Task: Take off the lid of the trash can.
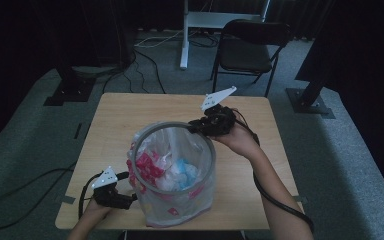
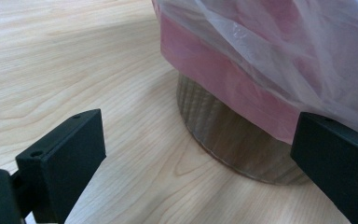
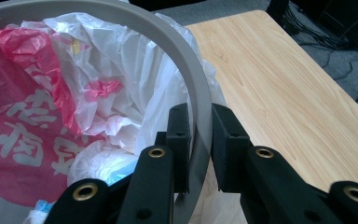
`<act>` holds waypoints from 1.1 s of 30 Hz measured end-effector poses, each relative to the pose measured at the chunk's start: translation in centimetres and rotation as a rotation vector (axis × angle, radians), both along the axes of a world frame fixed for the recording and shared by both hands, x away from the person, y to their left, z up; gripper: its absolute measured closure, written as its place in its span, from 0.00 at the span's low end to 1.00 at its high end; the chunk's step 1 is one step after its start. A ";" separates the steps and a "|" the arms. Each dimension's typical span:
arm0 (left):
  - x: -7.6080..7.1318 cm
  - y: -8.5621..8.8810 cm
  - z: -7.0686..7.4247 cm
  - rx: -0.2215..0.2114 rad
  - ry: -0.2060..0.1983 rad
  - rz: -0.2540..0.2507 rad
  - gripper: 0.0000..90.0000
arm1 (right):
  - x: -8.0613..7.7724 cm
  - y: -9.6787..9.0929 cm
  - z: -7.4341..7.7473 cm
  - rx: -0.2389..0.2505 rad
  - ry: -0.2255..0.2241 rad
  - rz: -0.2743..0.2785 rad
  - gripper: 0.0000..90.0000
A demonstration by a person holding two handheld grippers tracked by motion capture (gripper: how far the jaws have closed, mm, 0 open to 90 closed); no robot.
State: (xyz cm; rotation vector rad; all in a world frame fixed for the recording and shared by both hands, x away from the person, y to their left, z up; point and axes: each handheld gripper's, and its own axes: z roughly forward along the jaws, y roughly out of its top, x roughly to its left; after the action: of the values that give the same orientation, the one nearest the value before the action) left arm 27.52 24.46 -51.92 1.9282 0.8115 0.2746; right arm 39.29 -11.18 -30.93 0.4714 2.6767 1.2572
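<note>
Wooden table (image 1: 115,115) as the floor of everything, with the bin (image 1: 180,200) standing near its front edge, a little to the left of the middle. Wrapped over the bin, a clear liner bag (image 1: 200,195), hanging loose down the outside; inside the bin, crumpled bags (image 1: 150,167) in red, white and blue. On top of the bin, holding the liner, a grey ring (image 1: 152,129), lying level and round, so without any long axis to respect. At the far right side of the bin, the right gripper (image 1: 200,126), reaching in from the outside with one jaw inside the ring and one outside; jaws narrow and, as far as can be judged in the right gripper view, pressing on the ring from both faces. At the near left side of the bin, low beside its base, the left gripper (image 1: 130,197), jaws wide apart with nothing between the pads, the foot of the bin just ahead of them. Probably a lifting of the ring straight up from the bin as the next move, with the right gripper the one already on it and the left one placed to steady the bin.
</note>
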 end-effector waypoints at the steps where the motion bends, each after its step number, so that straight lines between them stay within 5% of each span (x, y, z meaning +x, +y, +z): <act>1: 0.0 -0.1 -0.1 0.003 0.001 -0.006 0.03 | -0.1 -0.2 0.0 -0.003 0.000 -0.005 0.88; 22: 0.1 0.0 -0.5 0.009 0.017 -0.001 0.03 | -0.4 -2.8 0.2 0.011 0.007 -0.052 0.91; 33: 0.2 0.1 -0.6 0.008 0.019 0.003 0.03 | -0.6 -3.6 2.2 0.144 0.019 -0.066 0.92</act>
State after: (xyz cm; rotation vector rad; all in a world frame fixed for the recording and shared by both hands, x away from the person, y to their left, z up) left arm 27.69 24.58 -52.51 1.9399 0.8266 0.2623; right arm 38.65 -14.77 -28.73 0.5879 2.5739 1.4397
